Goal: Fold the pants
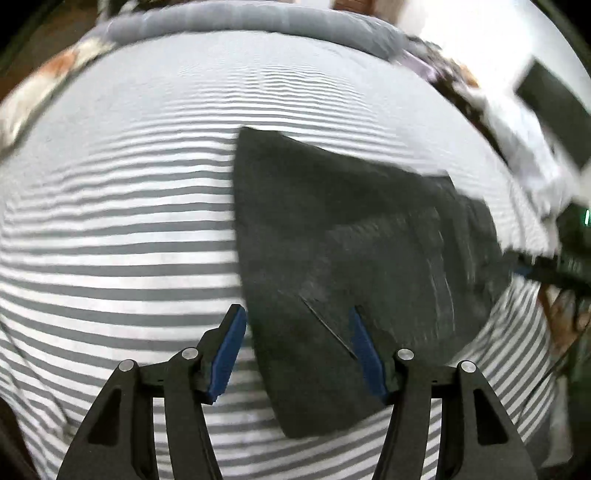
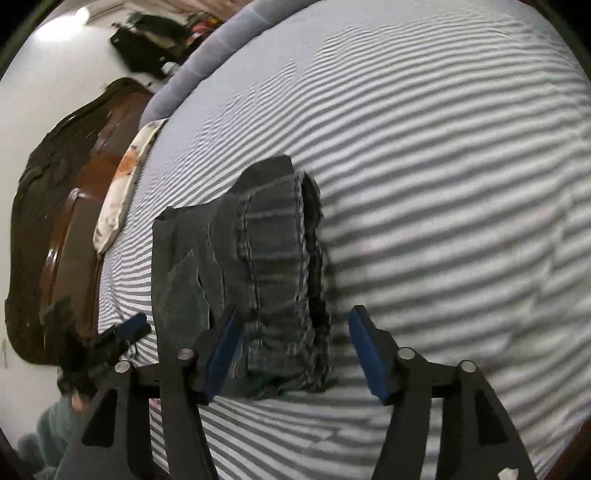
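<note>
Left wrist view: dark pants point(image 1: 351, 258) lie folded compact on the striped bed point(image 1: 110, 229).
Both the left gripper point(image 1: 297, 341) and right gripper point(image 2: 291, 343) have fingers spread, holding nothing, probably poised over the cloth to straighten it.

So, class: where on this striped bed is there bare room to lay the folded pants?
Free: the striped sheet left of the dark pants, up to the grey bolster, and the wide stretch right of the waistband. Crowded: the edge by the patterned cloth and wooden headboard.
</note>
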Action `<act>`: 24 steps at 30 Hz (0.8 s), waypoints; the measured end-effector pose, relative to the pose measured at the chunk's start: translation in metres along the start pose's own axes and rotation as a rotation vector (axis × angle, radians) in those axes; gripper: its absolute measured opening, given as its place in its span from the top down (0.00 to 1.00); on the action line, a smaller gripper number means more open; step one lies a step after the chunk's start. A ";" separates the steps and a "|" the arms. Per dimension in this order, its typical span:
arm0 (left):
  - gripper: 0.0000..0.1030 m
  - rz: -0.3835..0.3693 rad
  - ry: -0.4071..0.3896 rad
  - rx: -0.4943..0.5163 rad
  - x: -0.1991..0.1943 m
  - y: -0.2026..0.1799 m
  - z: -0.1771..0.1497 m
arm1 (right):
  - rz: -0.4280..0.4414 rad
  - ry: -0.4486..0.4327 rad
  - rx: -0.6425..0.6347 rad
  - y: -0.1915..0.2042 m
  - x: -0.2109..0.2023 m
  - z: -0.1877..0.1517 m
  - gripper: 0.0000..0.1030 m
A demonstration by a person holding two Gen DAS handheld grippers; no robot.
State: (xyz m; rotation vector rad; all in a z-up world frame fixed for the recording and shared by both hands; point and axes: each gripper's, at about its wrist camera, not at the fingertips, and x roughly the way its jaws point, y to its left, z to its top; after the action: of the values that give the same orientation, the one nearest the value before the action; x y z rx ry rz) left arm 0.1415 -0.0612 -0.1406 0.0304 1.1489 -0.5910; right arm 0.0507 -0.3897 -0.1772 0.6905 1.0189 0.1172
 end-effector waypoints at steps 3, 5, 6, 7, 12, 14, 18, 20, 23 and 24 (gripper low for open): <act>0.42 -0.081 0.021 -0.111 0.011 0.027 0.009 | 0.076 0.035 -0.020 -0.009 0.010 0.012 0.43; 0.42 -0.127 0.038 -0.154 0.020 0.039 0.013 | 0.134 0.053 -0.041 -0.016 0.017 0.021 0.43; 0.42 -0.145 0.041 -0.163 0.023 0.041 0.015 | 0.157 0.060 -0.042 -0.019 0.020 0.024 0.43; 0.42 -0.163 0.042 -0.172 0.026 0.042 0.015 | 0.182 0.070 -0.045 -0.021 0.025 0.029 0.43; 0.42 -0.186 0.041 -0.138 0.039 0.035 0.021 | 0.262 0.118 -0.041 -0.024 0.049 0.045 0.44; 0.42 -0.178 0.041 -0.112 0.042 0.030 0.025 | 0.281 0.115 -0.061 -0.018 0.057 0.052 0.44; 0.40 -0.166 0.035 -0.110 0.048 0.024 0.033 | 0.292 0.111 -0.098 -0.004 0.069 0.056 0.44; 0.36 -0.162 0.027 -0.124 0.051 0.021 0.035 | 0.292 0.113 -0.092 -0.002 0.068 0.055 0.45; 0.34 -0.120 0.020 -0.098 0.051 0.010 0.033 | 0.289 0.118 -0.044 -0.001 0.068 0.051 0.57; 0.37 -0.115 0.018 -0.088 0.052 0.006 0.034 | 0.272 0.111 -0.043 0.003 0.066 0.048 0.59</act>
State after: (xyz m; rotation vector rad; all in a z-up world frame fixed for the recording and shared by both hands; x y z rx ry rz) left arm 0.1869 -0.0883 -0.1725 -0.1063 1.1989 -0.6427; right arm 0.1263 -0.3837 -0.2087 0.7878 1.0211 0.4171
